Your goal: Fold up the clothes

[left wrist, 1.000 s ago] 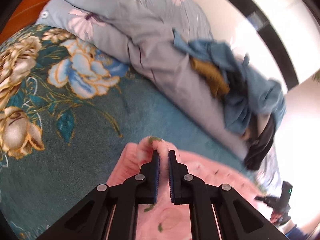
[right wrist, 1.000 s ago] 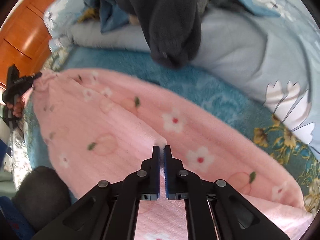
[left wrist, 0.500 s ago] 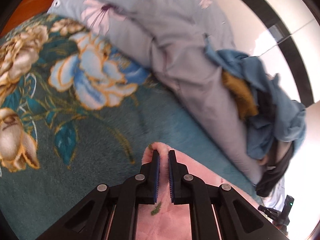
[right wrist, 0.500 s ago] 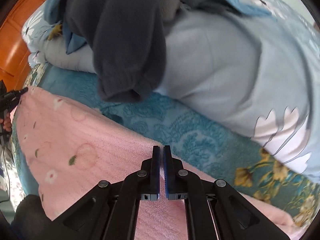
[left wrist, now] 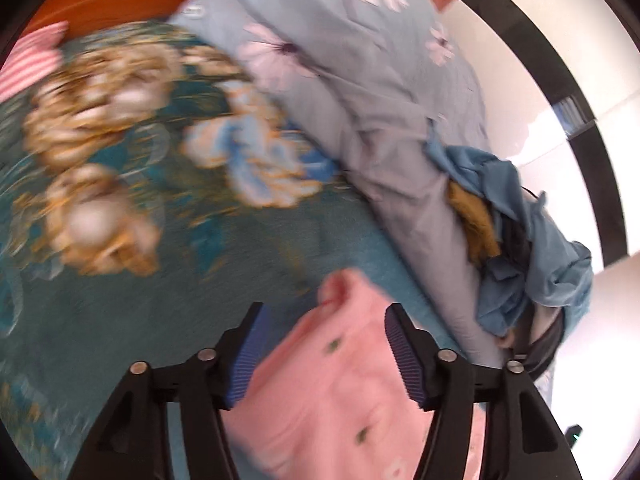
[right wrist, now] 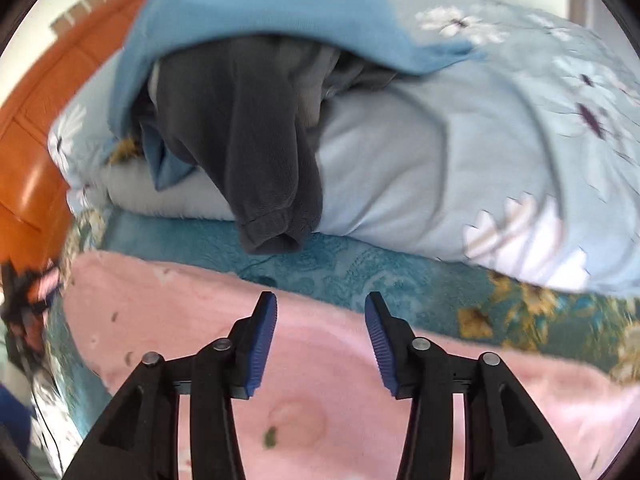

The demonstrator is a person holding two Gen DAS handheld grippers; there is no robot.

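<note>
The pink garment (right wrist: 192, 320), a fleecy piece printed with small flowers and green leaves, lies spread across the lower half of the right wrist view, its far edge running from lower left toward the right edge of the frame. In the left wrist view the same cloth (left wrist: 340, 392) fills the bottom centre, with a bunched corner standing up just above the fingers. The right gripper (right wrist: 320, 336) hangs over it with its jaws wide apart and nothing between the blue pads. The left gripper (left wrist: 324, 354) is likewise spread wide, with the cloth lying between and under the fingers, not pinched. That view is blurred.

Under the garment is the teal floral blanket (left wrist: 120, 208). Beyond it, across the upper part of both views, lies a pale blue quilt (right wrist: 460, 152) with daisy prints. On the quilt sits a heap of unfolded clothes (right wrist: 248, 120): a dark grey piece hanging down, blue cloth over it.

As a judgement, one fold of the pink garment looks laid and released; further folds and the whole heap remain.
</note>
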